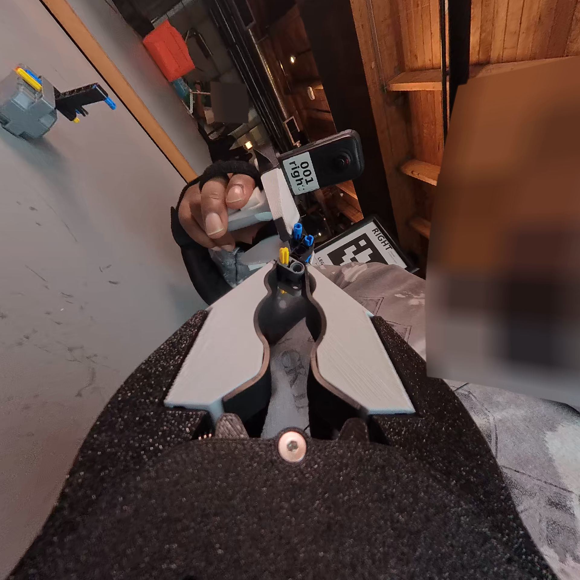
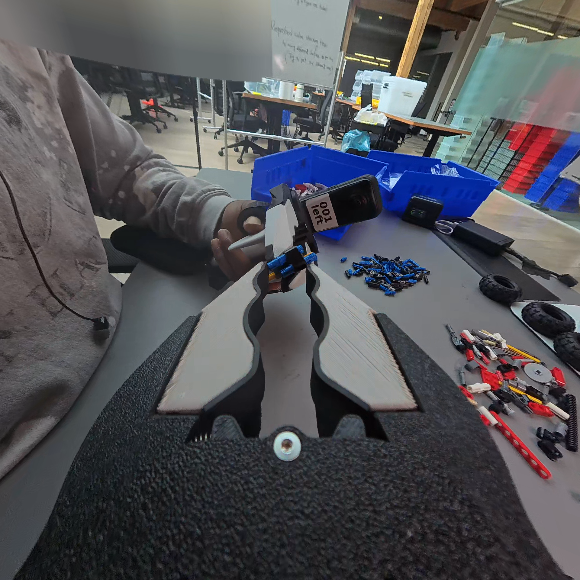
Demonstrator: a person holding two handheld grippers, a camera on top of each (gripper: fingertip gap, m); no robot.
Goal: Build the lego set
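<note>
Here, above the grey tabletop [image 2: 392, 317], two hand-held tools meet tip to tip over a small lego sub-assembly. The left tool [image 1: 290, 270] is closed narrow on a dark grey connector piece [image 1: 293, 270] with a yellow pin [image 1: 283, 255] standing from it. The right tool [image 2: 287, 270] is pinched on a black beam with blue pins [image 2: 287, 262], held touching the connector, apparently to be pressed onto it. A hand [image 1: 210, 207] works the right tool's handle.

Taking the joined pieces as the landmark: the pile of blue and black pins [image 2: 387, 276] lies near them on the tabletop, the black tyres [image 2: 500, 288] and the scatter of mixed red, yellow and grey parts [image 2: 514, 386] farther off on the same side, and two blue bins [image 2: 314, 169] behind. A partly built grey block model [image 1: 26, 103] sits well apart on the tabletop.

The risk from here seems to be misalignment: if the pins meet the holes at a tilt, pressing could twist a piece out of either grip and drop it, possibly off the tabletop's edge. Squeezing too lightly would let the beam rotate; the exact fit is hidden between the tips.
</note>
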